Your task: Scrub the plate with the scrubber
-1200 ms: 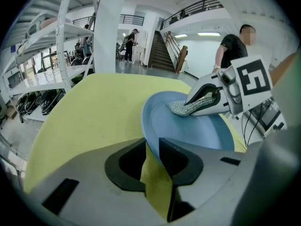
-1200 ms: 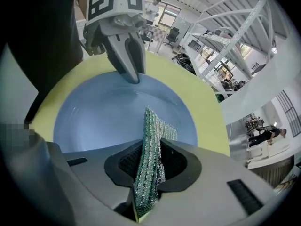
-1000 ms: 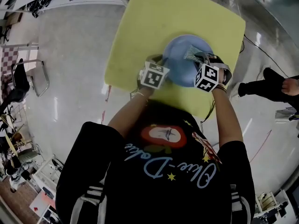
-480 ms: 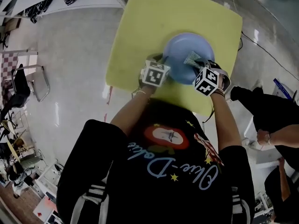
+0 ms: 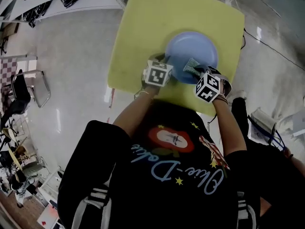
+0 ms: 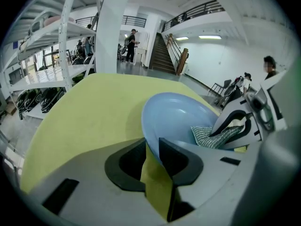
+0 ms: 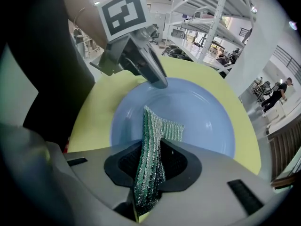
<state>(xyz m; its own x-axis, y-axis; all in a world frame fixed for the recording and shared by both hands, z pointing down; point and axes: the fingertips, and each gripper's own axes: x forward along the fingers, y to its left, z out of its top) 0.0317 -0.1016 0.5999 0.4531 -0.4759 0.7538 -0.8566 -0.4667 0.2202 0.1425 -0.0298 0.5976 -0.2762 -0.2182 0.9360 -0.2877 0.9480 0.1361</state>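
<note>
Blue plate (image 5: 193, 46) upper centre of the head view on a yellow worktop (image 5: 143, 27), left gripper (image 6: 153, 147) fingers clenched on its lower left rim, right gripper (image 7: 151, 149) fingers grasping a green mesh scrubber (image 7: 162, 126), scrubber's free end lying on the plate's lower right

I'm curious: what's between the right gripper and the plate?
The green scrubber, clamped by the right gripper, hangs over the plate, per the right gripper view.
</note>
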